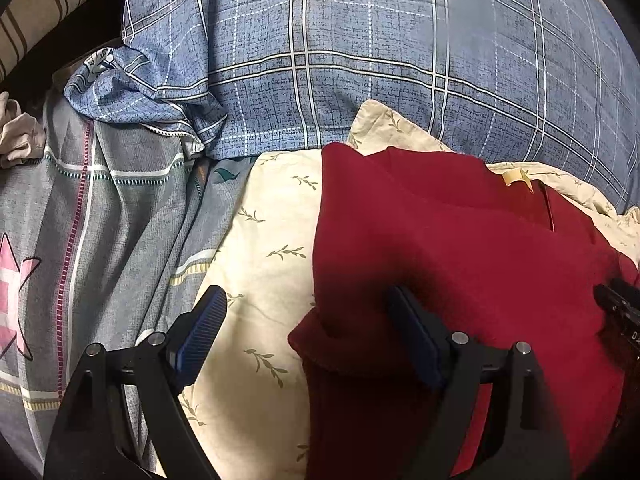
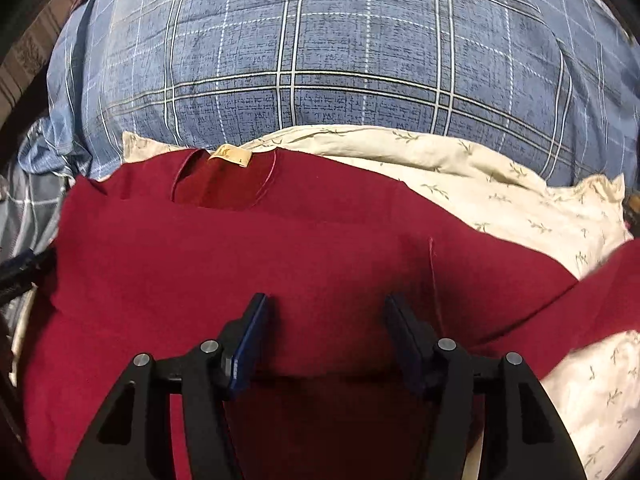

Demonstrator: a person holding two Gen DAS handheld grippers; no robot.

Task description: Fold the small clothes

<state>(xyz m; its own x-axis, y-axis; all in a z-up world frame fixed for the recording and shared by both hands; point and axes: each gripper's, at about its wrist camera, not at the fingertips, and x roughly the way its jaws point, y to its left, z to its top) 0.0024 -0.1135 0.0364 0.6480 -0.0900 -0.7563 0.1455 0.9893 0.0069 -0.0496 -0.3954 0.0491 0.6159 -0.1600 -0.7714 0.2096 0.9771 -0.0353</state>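
Observation:
A dark red top (image 1: 460,248) lies flat on a cream leaf-print cloth (image 1: 264,240), its neckline and tan label (image 2: 230,157) toward the far side. My left gripper (image 1: 308,304) is open wide and straddles the top's left edge, one finger over the cream cloth and the other over the red fabric; neither pad presses on it. A ribbed red part (image 1: 344,408) hangs down at that edge. My right gripper (image 2: 326,308) is open above the middle of the red top (image 2: 280,248), gripping nothing. A red sleeve (image 2: 600,300) stretches away to the right.
A big blue plaid pillow (image 2: 320,60) rises just behind the top. Left of the cream cloth lies a grey patterned sheet (image 1: 100,220) with a crumpled beige cloth (image 1: 20,136) at its far edge. The other gripper's black tip (image 1: 616,304) shows at the right edge.

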